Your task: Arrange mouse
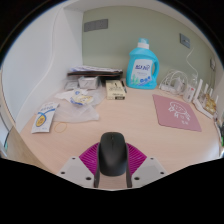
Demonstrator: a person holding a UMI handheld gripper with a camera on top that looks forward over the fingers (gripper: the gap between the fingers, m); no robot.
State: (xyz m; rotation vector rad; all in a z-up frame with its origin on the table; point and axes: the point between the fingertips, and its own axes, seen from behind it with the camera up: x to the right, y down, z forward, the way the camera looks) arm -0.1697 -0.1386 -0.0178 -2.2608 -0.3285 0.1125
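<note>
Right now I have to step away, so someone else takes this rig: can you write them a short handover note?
Gripper: the black mouse sits between the two fingers; whether they press on it cannot be told.
Job's things: the pink mat lies on the table ahead and to the right of the mouse, nothing on it.
Done: mouse is at the gripper.
Left: likely carry it to the pink mat and set it down.
Beyond: blue detergent bottle.

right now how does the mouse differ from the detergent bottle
The mouse is black, low and rounded, lying between the gripper fingers; the detergent bottle is blue with a white label, tall and upright, far beyond them near the wall. The mouse has pink pads at either side; the bottle stands free. Both rest on the same table.
</note>
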